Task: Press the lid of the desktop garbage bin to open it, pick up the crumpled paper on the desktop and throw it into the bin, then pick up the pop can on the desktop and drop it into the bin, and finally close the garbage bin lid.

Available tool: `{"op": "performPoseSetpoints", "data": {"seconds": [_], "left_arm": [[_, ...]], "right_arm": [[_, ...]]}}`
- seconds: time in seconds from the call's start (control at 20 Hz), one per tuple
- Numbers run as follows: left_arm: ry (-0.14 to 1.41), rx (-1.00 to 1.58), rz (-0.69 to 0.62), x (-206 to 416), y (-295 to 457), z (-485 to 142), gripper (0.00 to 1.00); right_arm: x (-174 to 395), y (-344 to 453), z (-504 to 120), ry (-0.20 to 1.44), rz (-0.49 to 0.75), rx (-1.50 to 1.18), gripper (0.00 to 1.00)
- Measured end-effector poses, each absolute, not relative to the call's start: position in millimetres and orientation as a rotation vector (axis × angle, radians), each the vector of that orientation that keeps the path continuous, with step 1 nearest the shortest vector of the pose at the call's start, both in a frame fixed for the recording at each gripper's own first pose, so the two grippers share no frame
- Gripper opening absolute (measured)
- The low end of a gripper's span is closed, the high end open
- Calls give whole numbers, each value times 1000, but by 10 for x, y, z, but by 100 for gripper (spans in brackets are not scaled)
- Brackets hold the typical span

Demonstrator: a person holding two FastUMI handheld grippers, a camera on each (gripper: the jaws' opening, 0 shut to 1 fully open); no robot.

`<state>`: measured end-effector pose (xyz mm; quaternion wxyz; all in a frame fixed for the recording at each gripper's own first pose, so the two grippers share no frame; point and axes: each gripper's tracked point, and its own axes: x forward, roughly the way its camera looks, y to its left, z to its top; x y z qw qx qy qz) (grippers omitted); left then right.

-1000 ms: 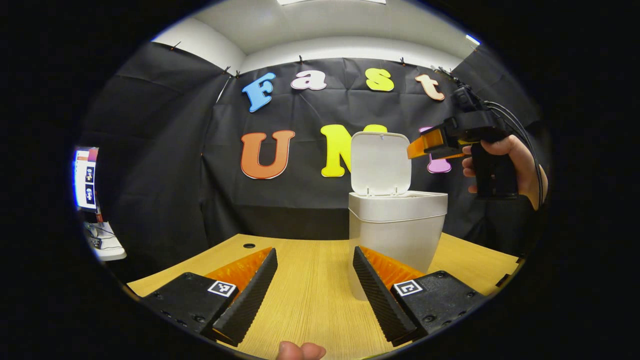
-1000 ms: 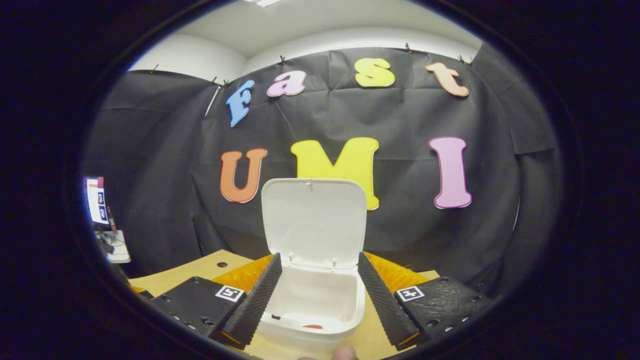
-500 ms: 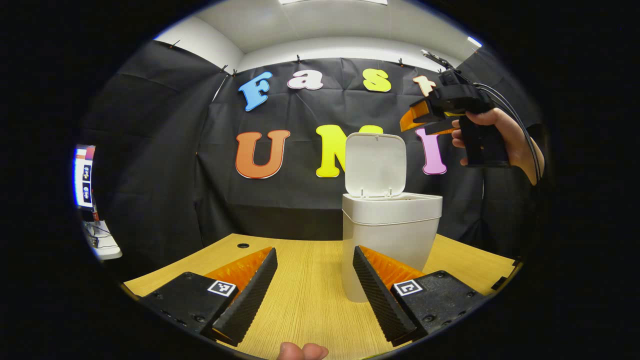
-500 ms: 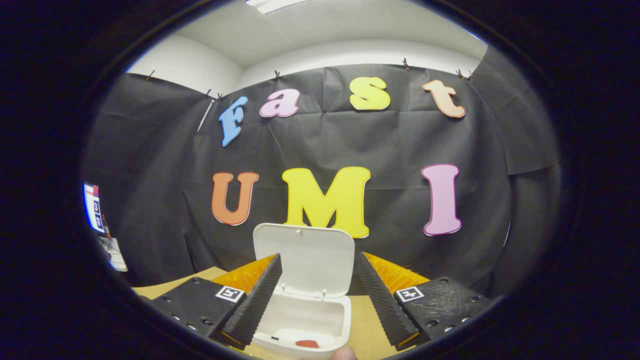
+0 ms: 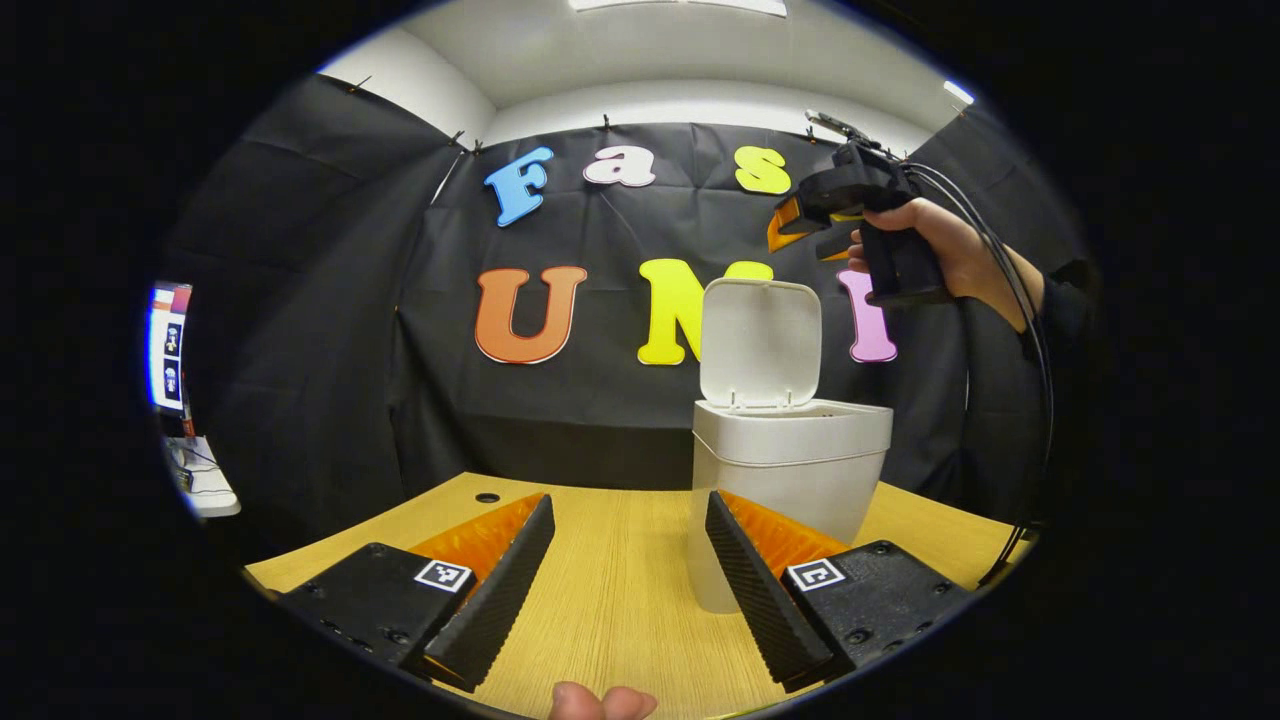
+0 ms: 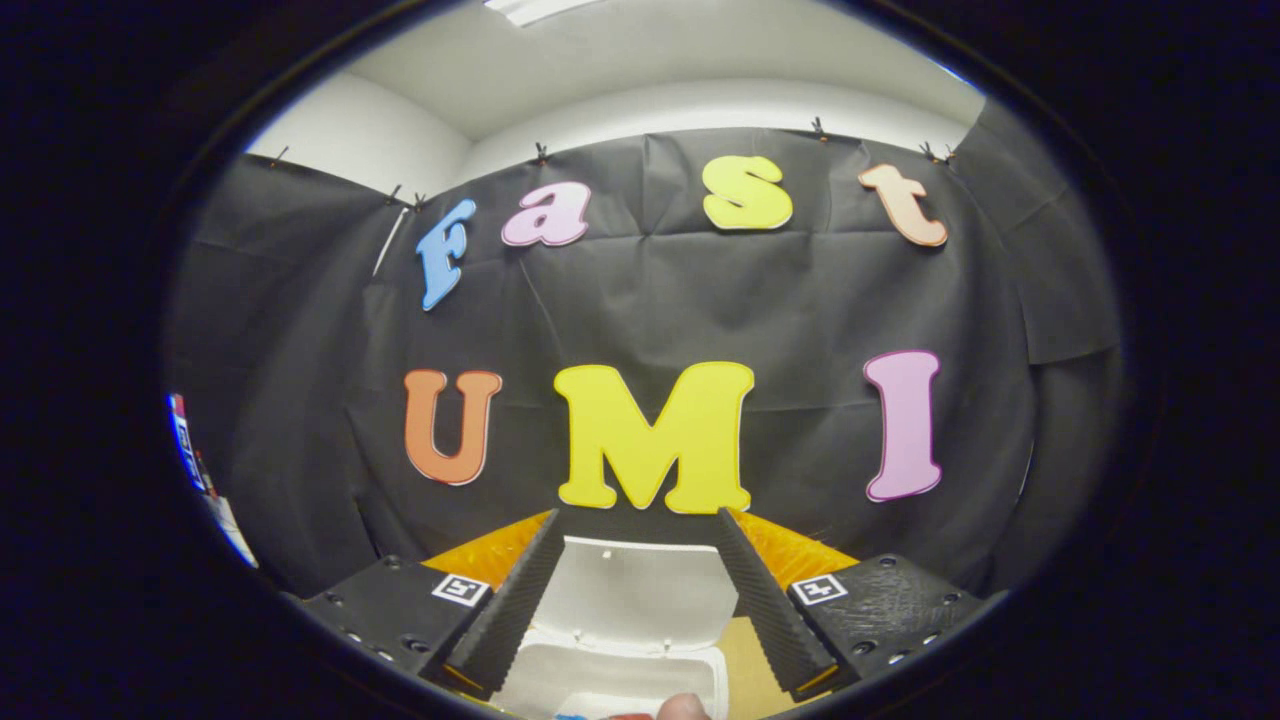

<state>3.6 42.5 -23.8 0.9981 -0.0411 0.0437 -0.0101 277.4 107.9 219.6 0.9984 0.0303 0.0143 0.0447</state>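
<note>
White bin (image 5: 790, 470), lid (image 5: 760, 343) upright, bears no writing.

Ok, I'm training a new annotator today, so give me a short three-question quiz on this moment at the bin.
1. True or false: the bin's lid stands open.
2. Which gripper is raised above the bin? A) left gripper B) right gripper
3. Fill in: the left gripper hovers low over the ____ with nothing between its fingers.

Key: 1 true; 2 B; 3 table.
</note>
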Motion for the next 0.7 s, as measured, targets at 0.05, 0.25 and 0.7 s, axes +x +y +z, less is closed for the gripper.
{"op": "performPoseSetpoints", "data": {"seconds": [0.05,0.25,0.7], "left_arm": [[79,-83,-13,65,471,-212,98],[85,-75,11,64,568,-251,98],[97,-83,-7,71,513,-328,98]], "right_arm": [[2864,1094,2163,38,82,59,94],[3063,1191,2009,80,82,70,93],[3198,1190,1950,83,49,49,94]]}}
